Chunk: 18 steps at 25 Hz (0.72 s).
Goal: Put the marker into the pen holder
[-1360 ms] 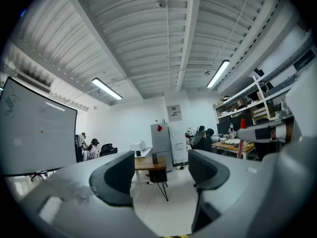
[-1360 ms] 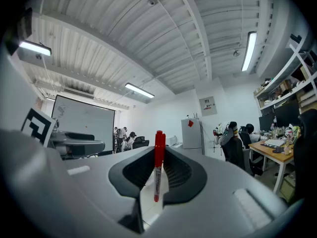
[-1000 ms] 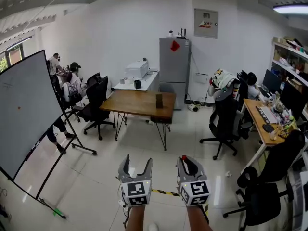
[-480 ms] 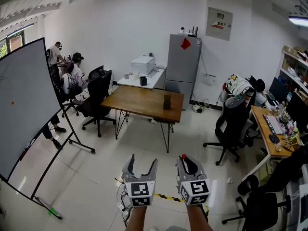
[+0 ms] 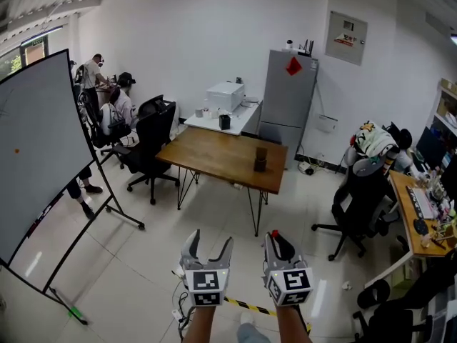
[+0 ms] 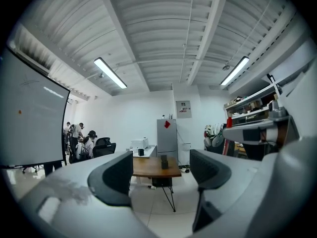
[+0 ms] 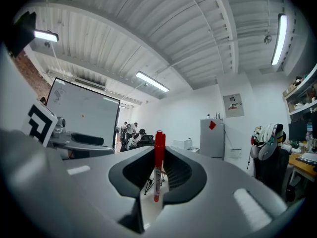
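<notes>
A red-capped, pale-barrelled marker point(image 7: 159, 148) is standing upright, clamped between the closed jaws of the right hand-held gripper point(image 7: 158, 170); in the head view those jaws are hiding most of it. The left hand-held gripper point(image 6: 161, 170) is hovering alongside, jaws spread wide around nothing. Well ahead, a small dark pen holder point(image 5: 260, 158) is sitting on a brown wooden bench point(image 5: 214, 152), its contents too small to make out.

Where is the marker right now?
The marker stands upright, clamped in the right gripper's fingers, low right of centre in the head view, short of the wooden table.
</notes>
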Tool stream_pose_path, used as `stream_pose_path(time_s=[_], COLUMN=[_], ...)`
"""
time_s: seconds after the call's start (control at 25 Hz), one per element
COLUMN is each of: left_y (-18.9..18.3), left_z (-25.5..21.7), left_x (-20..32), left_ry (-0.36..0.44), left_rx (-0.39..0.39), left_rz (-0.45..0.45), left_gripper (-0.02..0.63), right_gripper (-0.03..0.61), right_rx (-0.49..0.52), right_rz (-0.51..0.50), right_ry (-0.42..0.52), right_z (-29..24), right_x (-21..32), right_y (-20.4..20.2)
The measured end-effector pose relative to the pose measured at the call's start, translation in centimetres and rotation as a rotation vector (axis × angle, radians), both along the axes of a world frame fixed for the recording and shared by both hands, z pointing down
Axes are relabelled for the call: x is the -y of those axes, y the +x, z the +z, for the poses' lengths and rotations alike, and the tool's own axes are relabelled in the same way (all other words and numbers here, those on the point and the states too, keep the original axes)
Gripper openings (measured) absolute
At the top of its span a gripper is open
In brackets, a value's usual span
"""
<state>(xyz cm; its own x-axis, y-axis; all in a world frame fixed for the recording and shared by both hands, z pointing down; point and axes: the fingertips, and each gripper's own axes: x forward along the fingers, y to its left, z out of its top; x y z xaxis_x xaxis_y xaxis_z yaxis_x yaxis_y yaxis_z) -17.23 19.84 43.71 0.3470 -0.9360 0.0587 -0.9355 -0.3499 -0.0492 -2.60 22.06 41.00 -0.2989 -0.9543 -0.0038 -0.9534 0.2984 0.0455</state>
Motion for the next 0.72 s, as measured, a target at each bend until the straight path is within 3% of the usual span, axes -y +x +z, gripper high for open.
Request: stream_pose_path(time_s=[0.36, 0.72], left_y=[5.1, 7.6], left_z=[-2.8, -2.5], left_x=[12.2, 20.2], left_ry=[0.045, 0.042], left_rx=[0.051, 0.047], left_rz=[-0.040, -0.096], left_gripper=[0.360, 0.360], right_gripper=[0.055, 0.055], right_rx=[0.049, 0.084], right_rz=[-0.050, -0.080], right_ry=[0.057, 0.034], right_z=[-3.2, -1.7], right_x=[13.8, 22.4], right_y=[4.5, 8.3])
